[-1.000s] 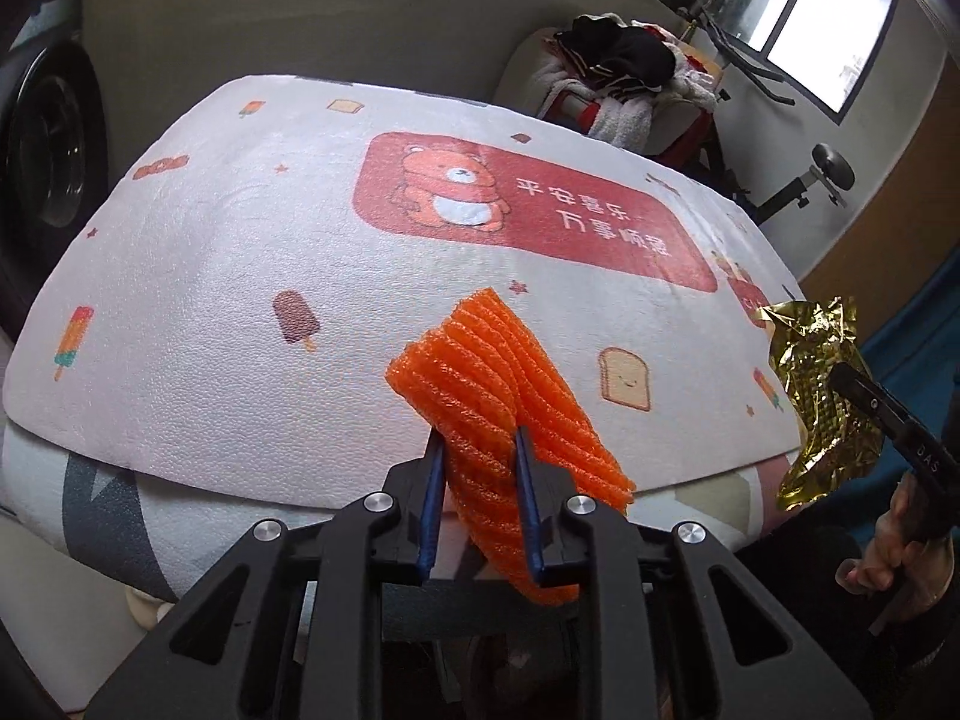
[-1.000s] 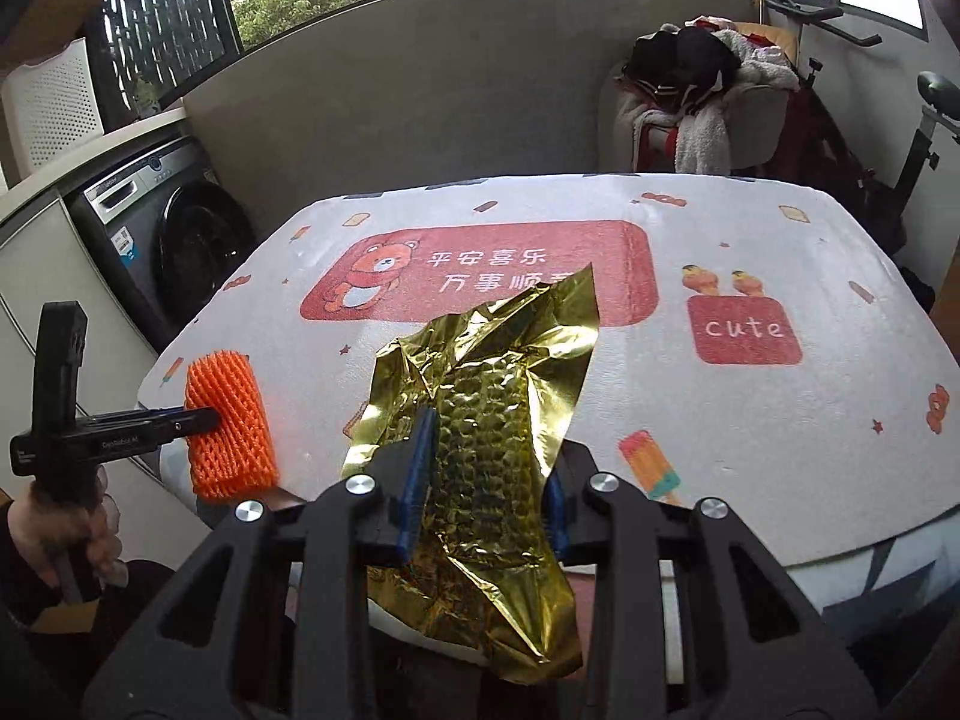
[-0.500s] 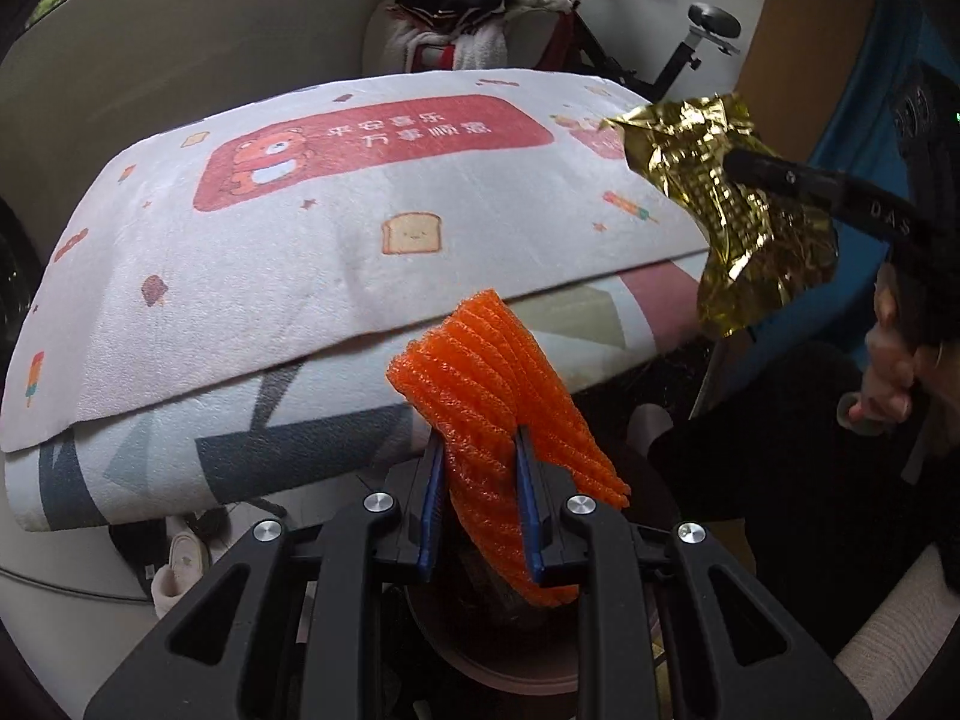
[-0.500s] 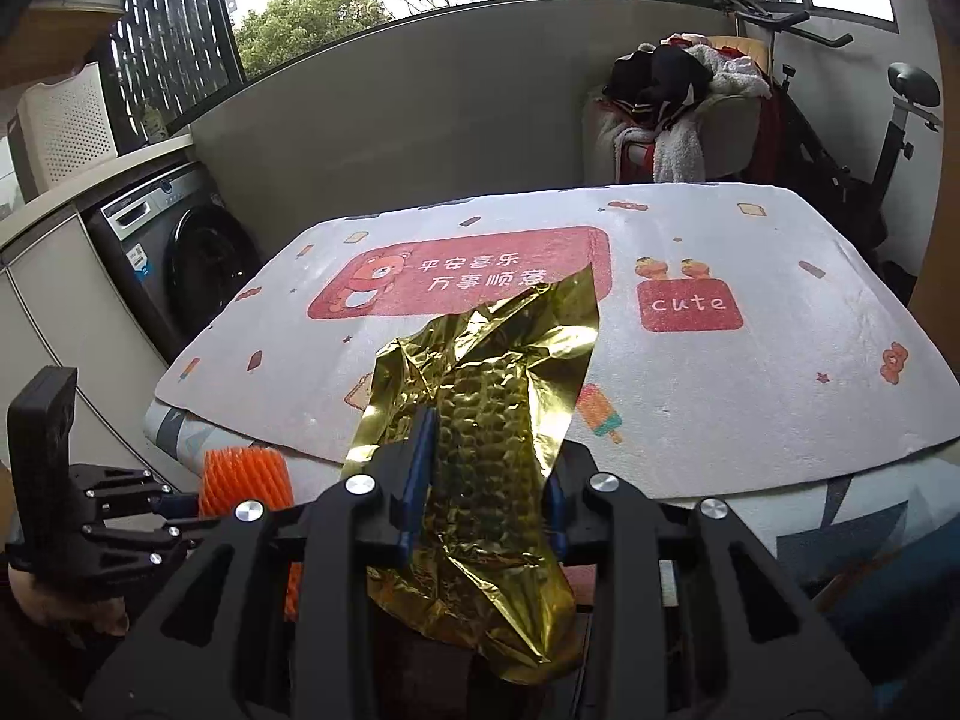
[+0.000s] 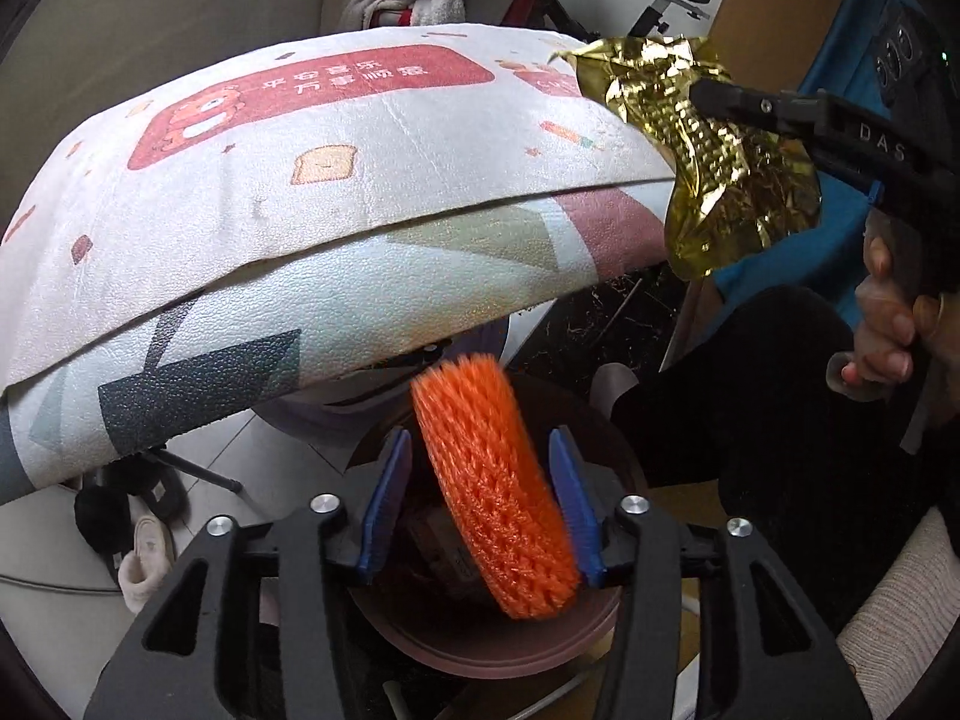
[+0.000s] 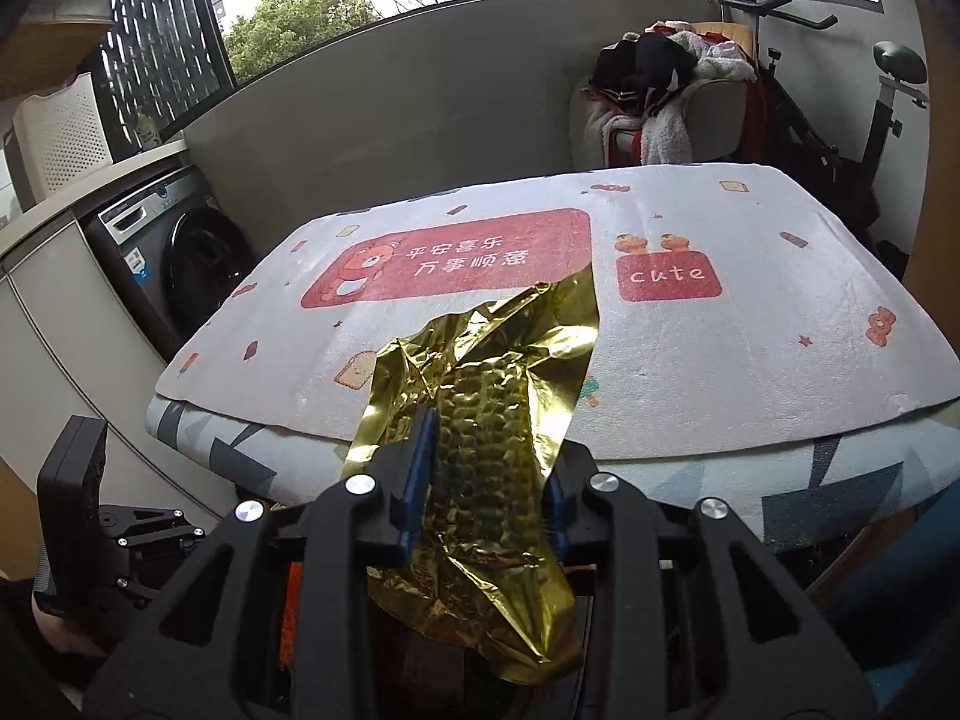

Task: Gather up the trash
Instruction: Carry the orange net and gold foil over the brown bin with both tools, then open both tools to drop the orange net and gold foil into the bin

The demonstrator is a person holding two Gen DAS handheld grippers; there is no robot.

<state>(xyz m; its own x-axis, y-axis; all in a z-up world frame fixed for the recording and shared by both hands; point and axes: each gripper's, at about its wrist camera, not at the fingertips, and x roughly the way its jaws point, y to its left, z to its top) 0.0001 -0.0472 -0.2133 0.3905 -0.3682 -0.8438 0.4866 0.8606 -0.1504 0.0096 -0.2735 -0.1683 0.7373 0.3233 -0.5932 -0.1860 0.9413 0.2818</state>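
Left gripper (image 5: 477, 504) jaws seen opening, orange foam net sleeve (image 5: 492, 492) released over the round brown bin (image 5: 480, 639); crumpled gold foil wrapper (image 6: 480, 450) clamped in right gripper (image 6: 483, 480), not yet binned.

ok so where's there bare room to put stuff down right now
The mat is bare from the red bear banner to its near edge. It is crowded below that edge: the left tongs are opening around the orange foam net over the round bin.
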